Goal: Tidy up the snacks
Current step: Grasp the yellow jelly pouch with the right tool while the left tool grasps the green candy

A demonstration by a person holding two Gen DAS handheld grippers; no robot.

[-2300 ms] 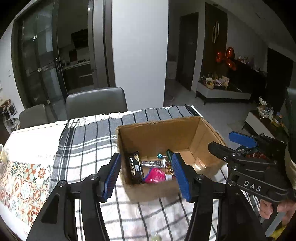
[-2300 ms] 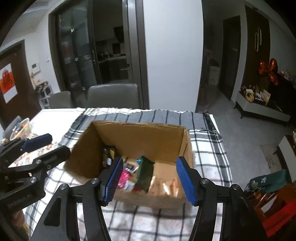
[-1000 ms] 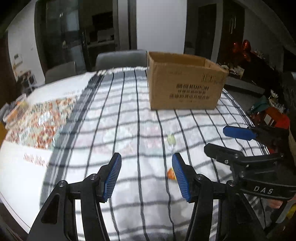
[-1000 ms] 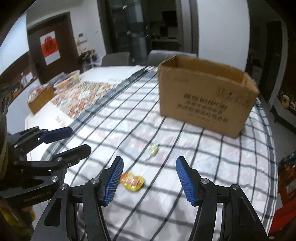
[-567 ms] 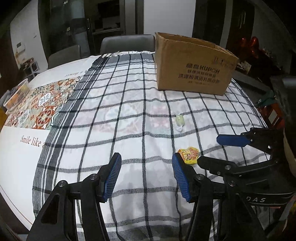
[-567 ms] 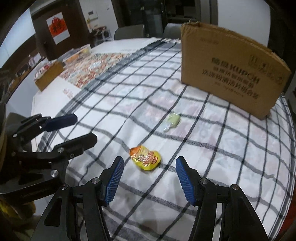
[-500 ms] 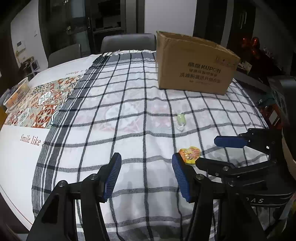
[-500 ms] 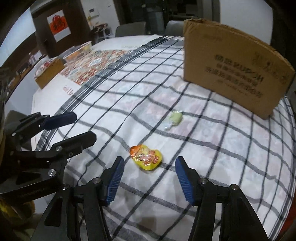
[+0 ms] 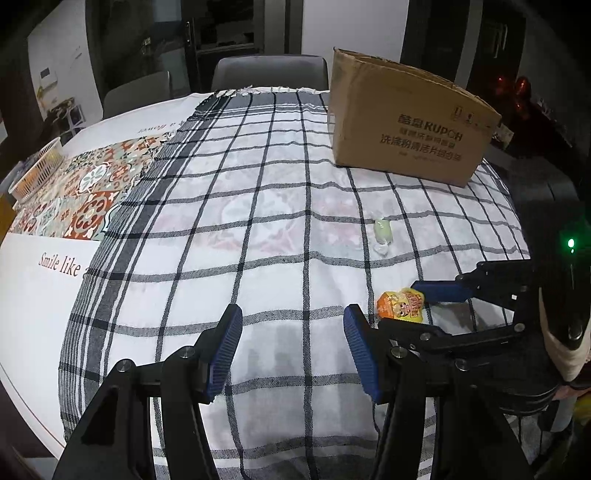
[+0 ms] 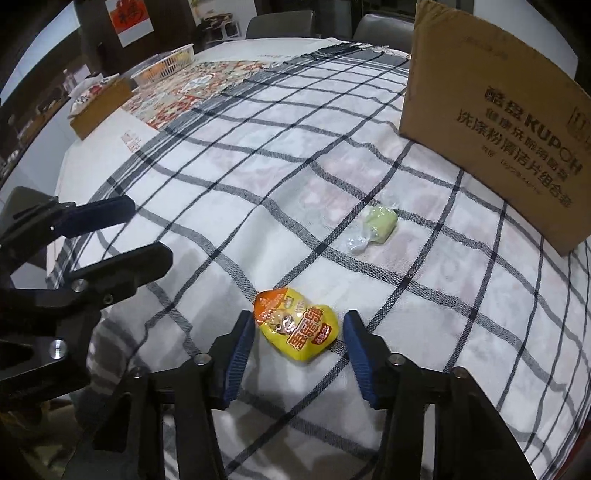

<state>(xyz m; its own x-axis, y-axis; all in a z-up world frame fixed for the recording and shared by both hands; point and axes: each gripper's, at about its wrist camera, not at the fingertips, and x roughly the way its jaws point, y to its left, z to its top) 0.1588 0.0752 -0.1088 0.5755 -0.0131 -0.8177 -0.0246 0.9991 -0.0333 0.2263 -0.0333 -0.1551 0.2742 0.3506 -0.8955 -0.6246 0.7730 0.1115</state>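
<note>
Snack pouch (image 10: 297, 330) lies on checked tablecloth (image 10: 258, 177) near cardboard box (image 10: 498, 110).

A home dining room after dark. Round surface (image 9: 55, 332) under a black-and-white checked cloth (image 9: 266, 206), with a patterned tile-print mat (image 9: 85, 188) left of that cloth. Grey upholstered chairs (image 9: 269, 72) pulled up behind the cloth, glass doors (image 9: 229, 37) beyond them, a red paper decoration (image 10: 129, 16) hung further left.
</note>
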